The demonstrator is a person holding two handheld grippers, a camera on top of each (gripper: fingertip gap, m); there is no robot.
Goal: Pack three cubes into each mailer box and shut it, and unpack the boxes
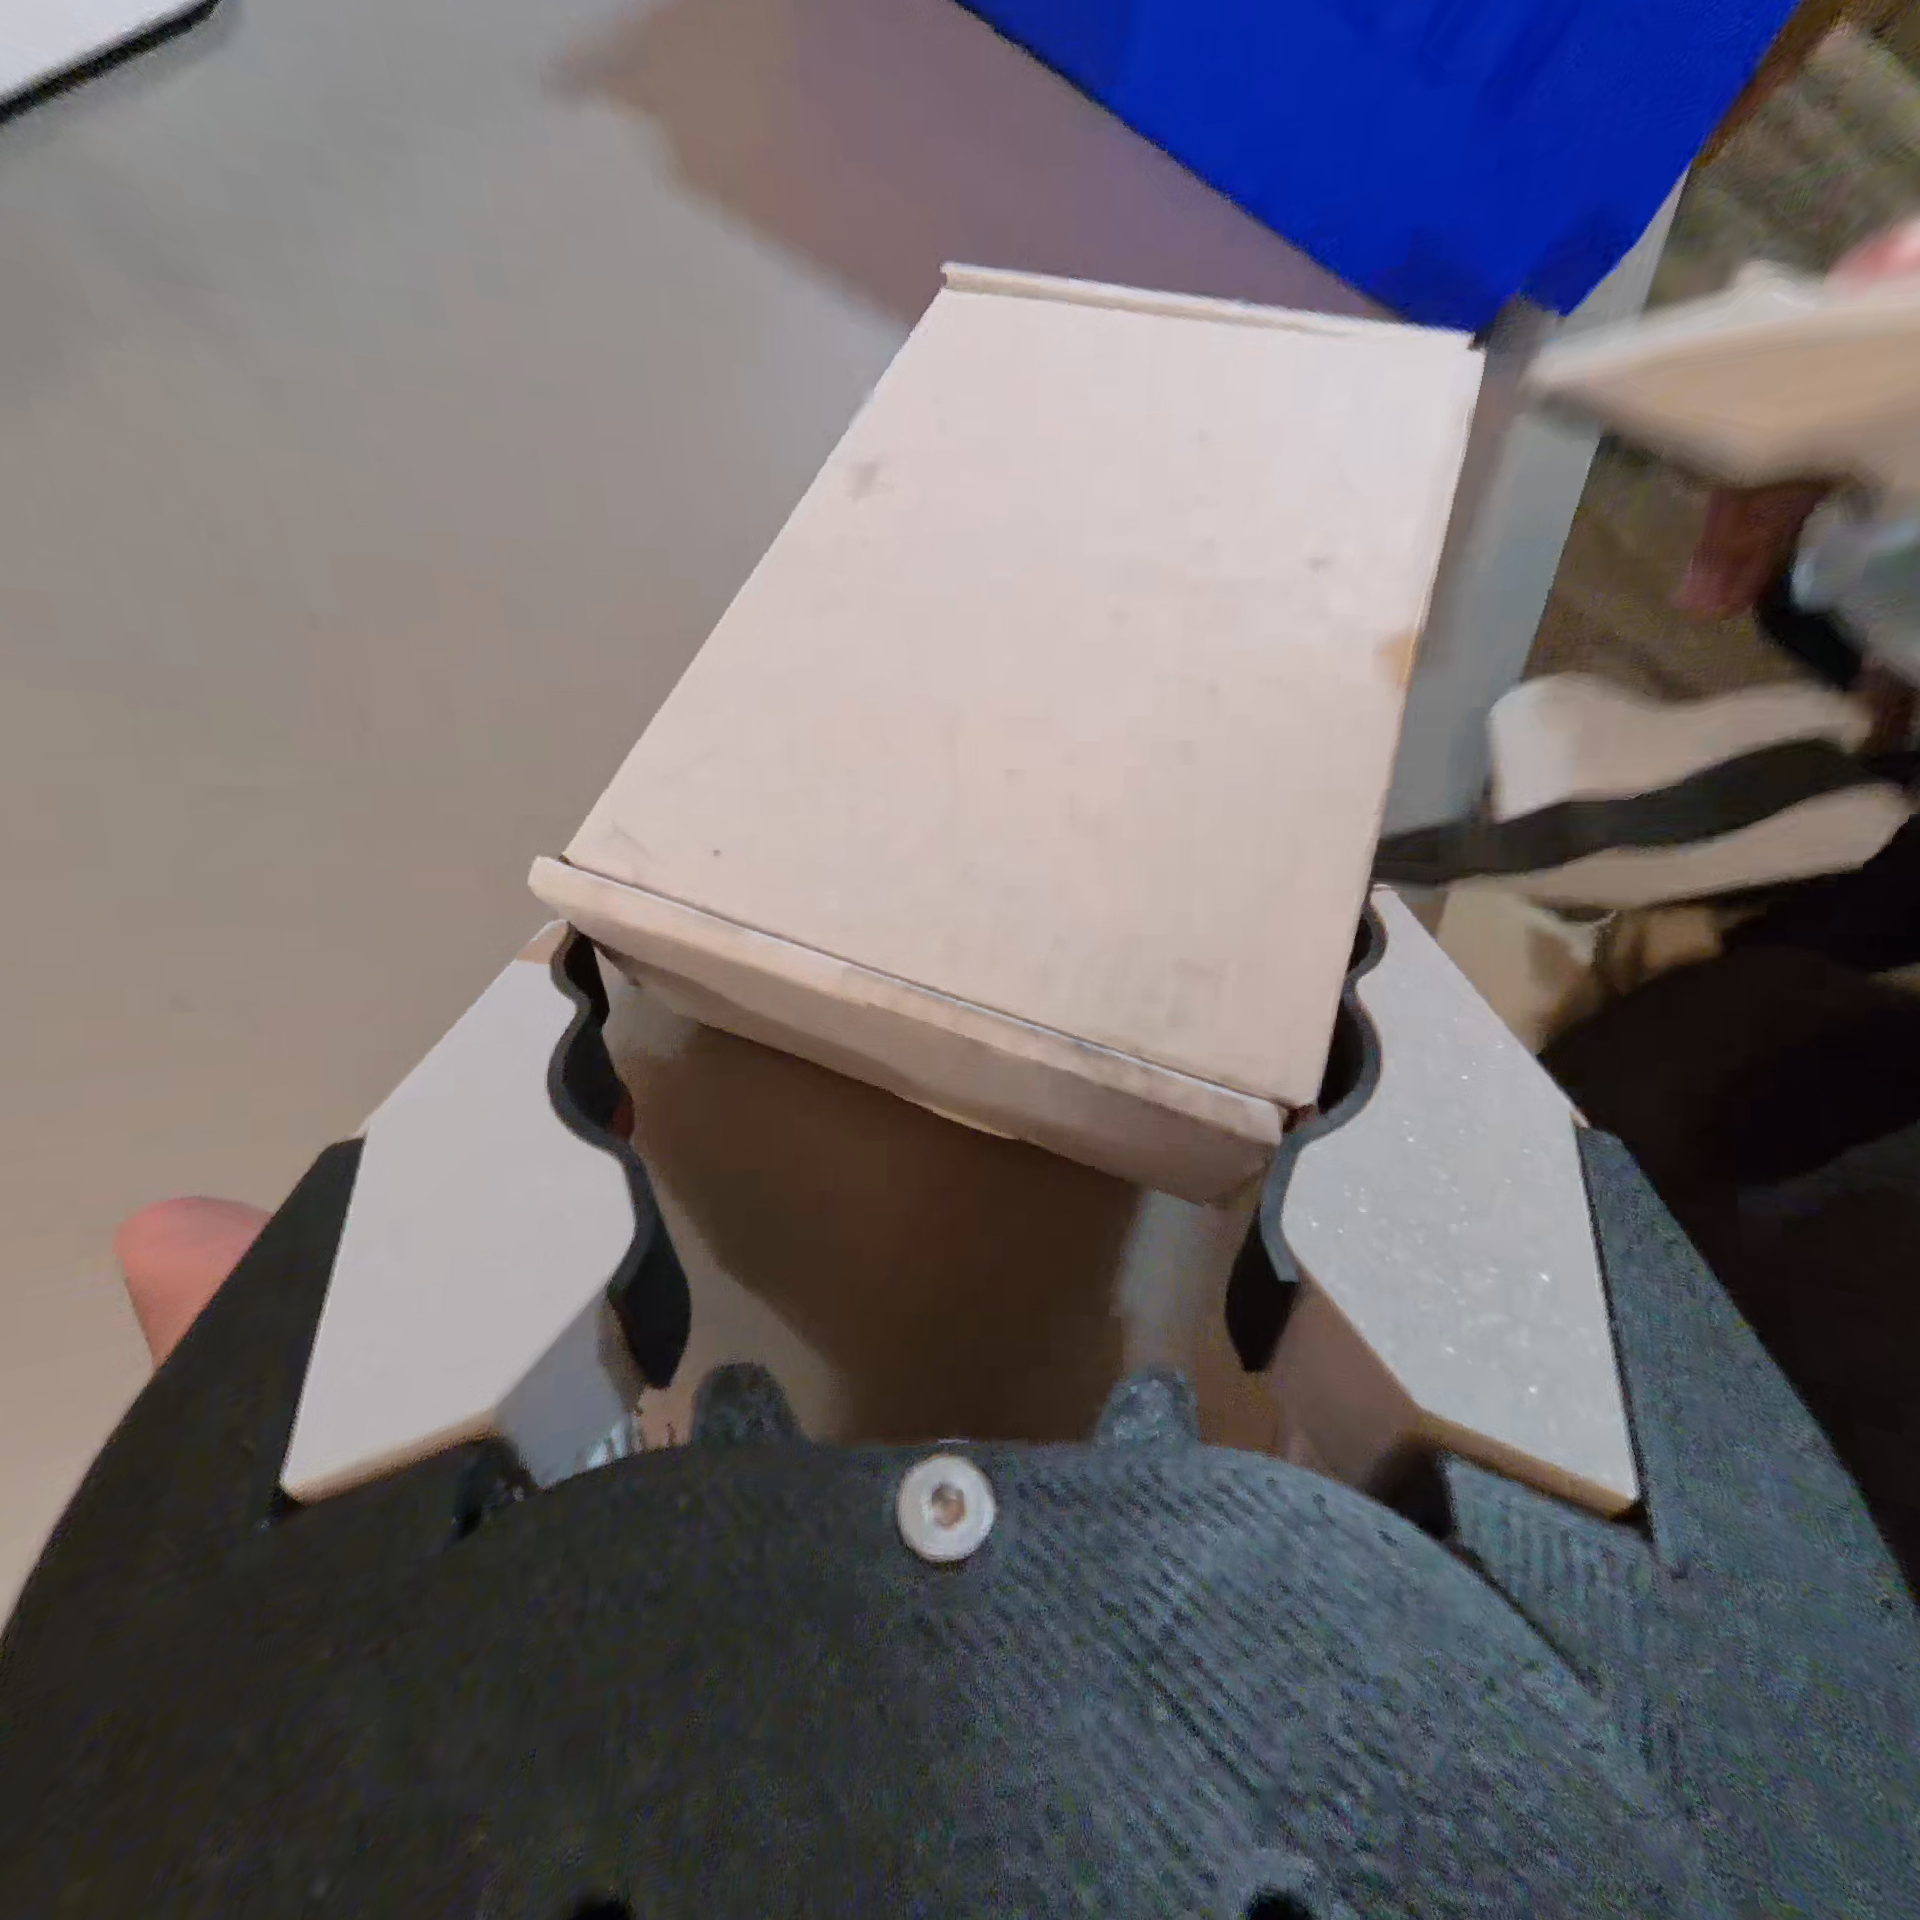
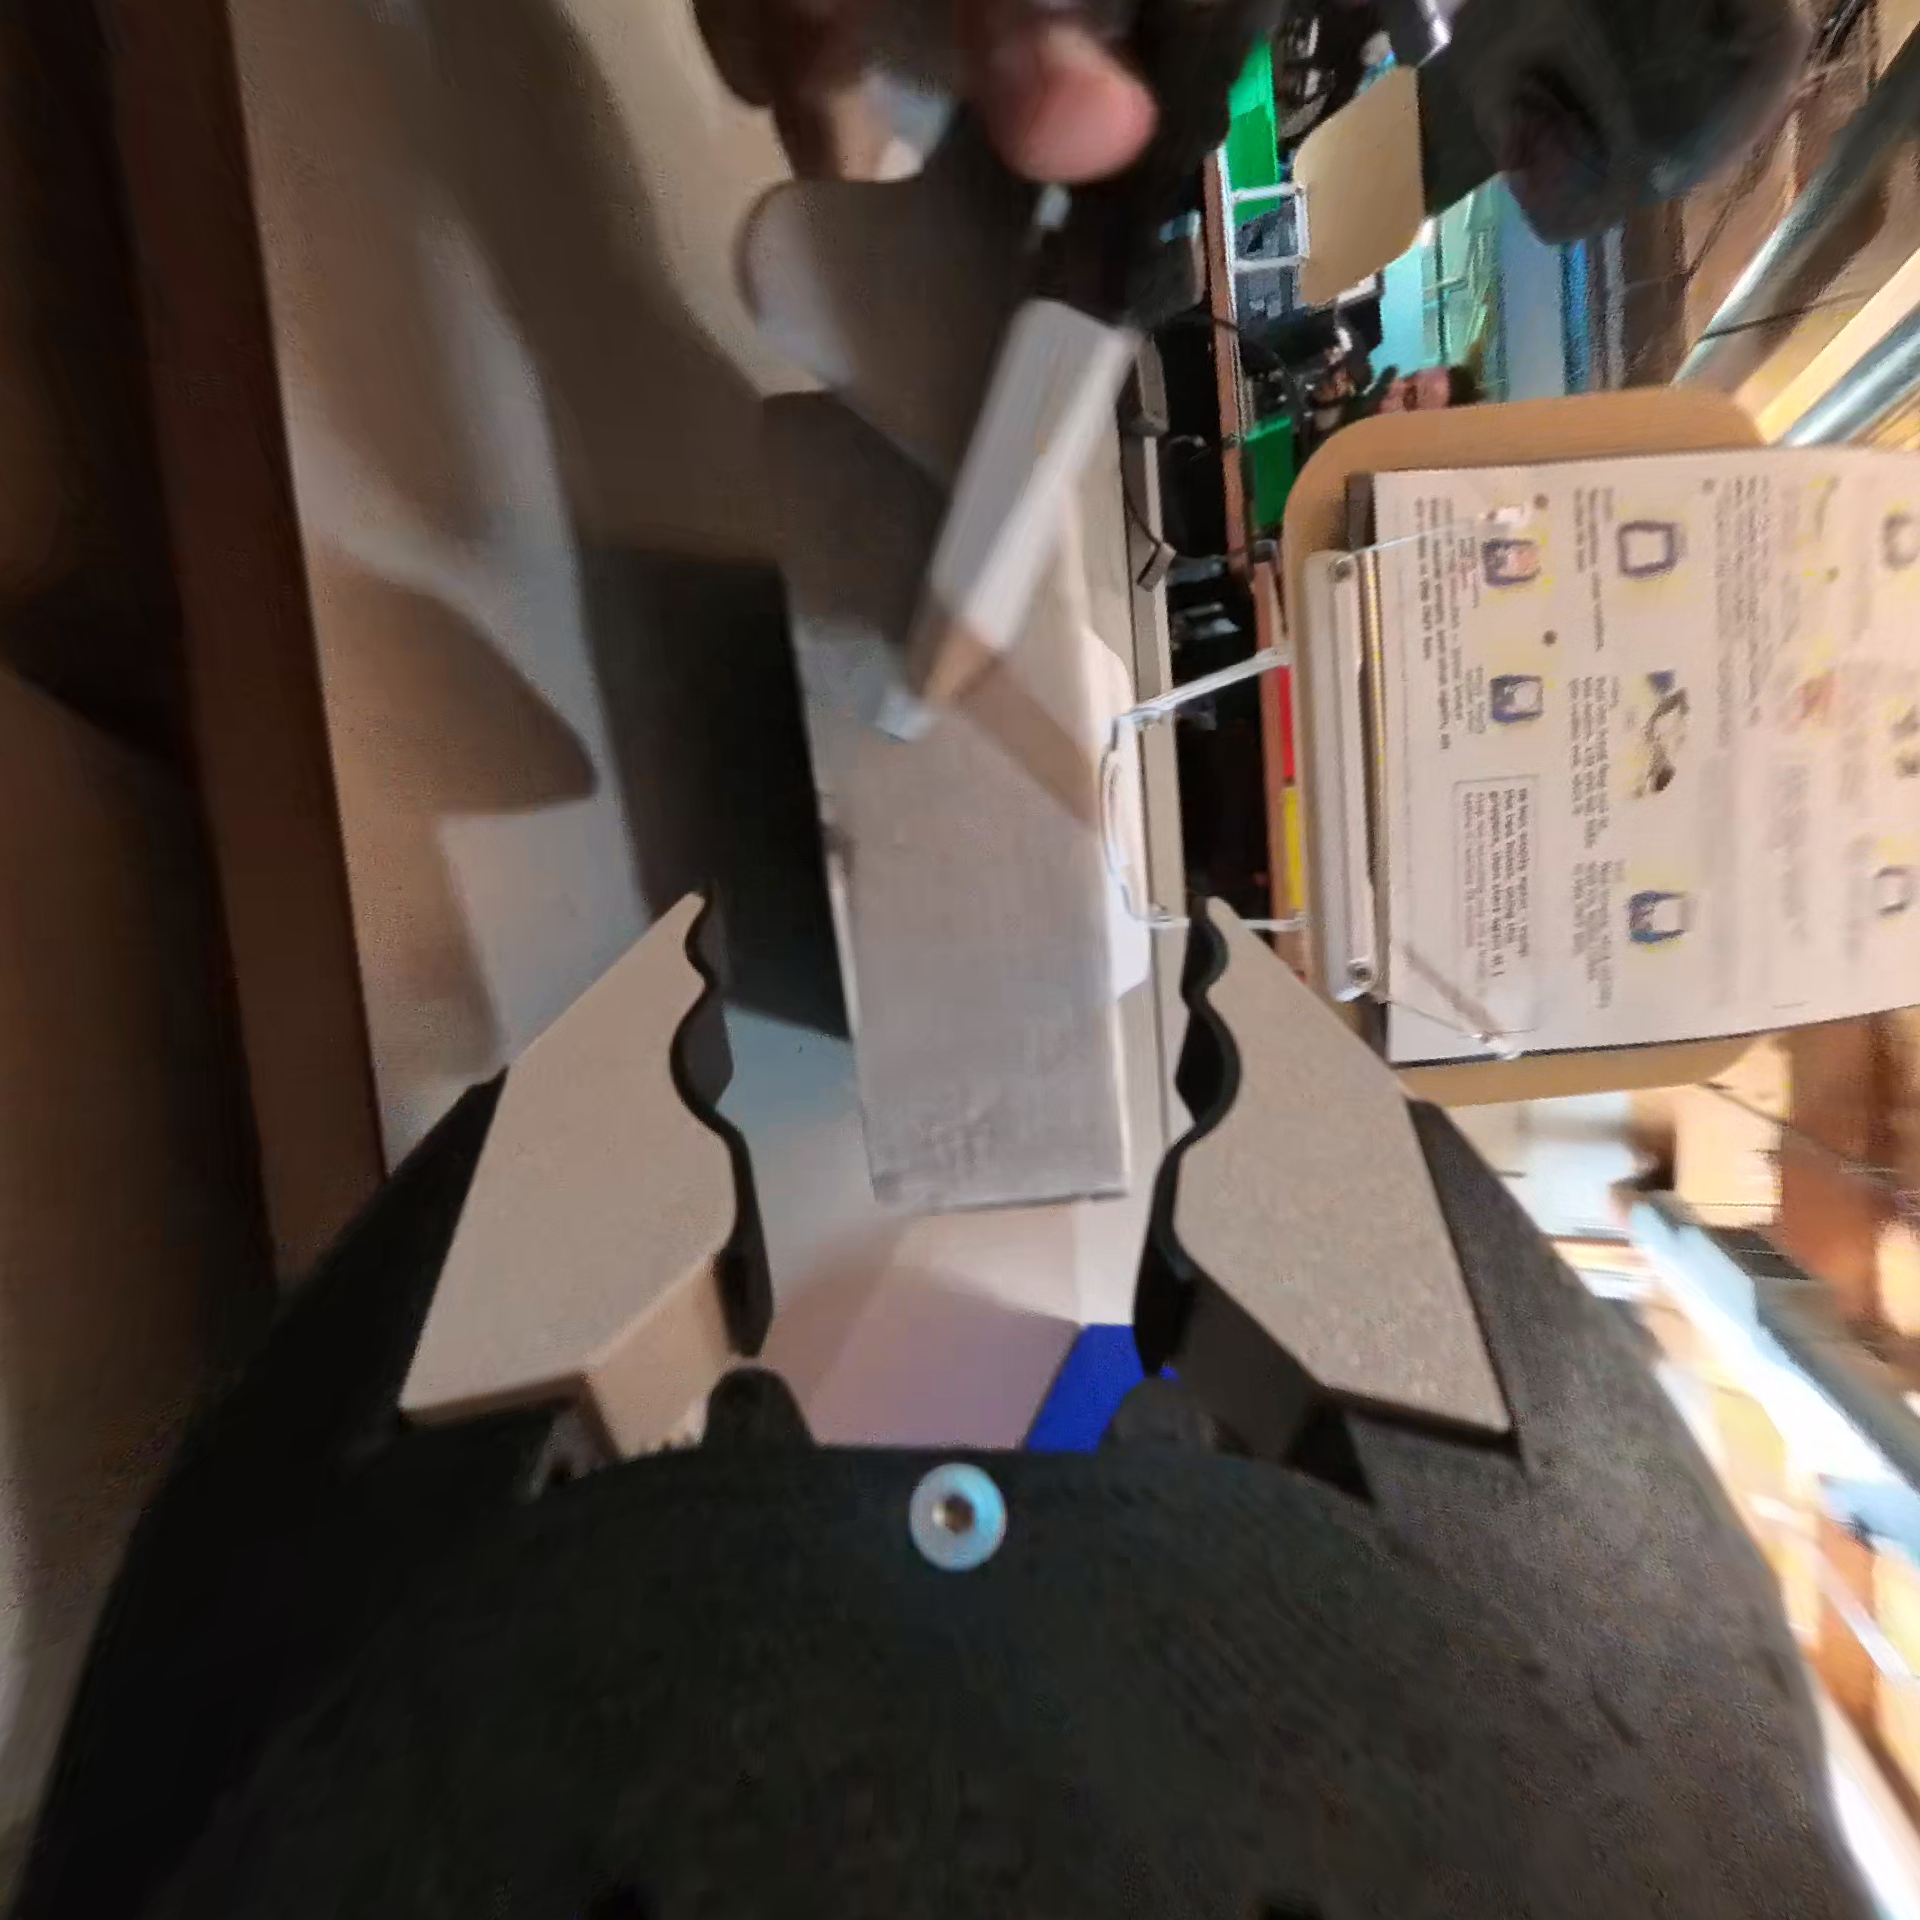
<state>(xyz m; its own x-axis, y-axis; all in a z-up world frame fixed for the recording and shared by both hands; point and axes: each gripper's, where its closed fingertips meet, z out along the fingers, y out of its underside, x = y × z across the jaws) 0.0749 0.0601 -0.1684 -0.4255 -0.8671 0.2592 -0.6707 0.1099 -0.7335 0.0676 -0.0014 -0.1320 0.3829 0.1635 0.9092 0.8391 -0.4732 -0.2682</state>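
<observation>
A closed cardboard mailer box [image 1: 1039,665] is held off the grey table [image 1: 312,520], gripped at its near end. My left gripper [image 1: 971,997] is shut on it, with one fingertip on each side wall. My right gripper [image 2: 956,935] is open and empty; in the left wrist view it shows blurred at the far right [image 1: 1714,384], apart from the box. In the right wrist view the box [image 2: 987,987] appears beyond the open fingers, with the left gripper [image 2: 1018,499] and a hand above it. No cubes are in view.
A blue object [image 1: 1403,125] lies at the table's far right edge. A white bag with a black strap [image 1: 1662,810] sits beyond the table edge. A printed sheet in a clear holder [image 2: 1610,748] stands on a wooden panel to the right.
</observation>
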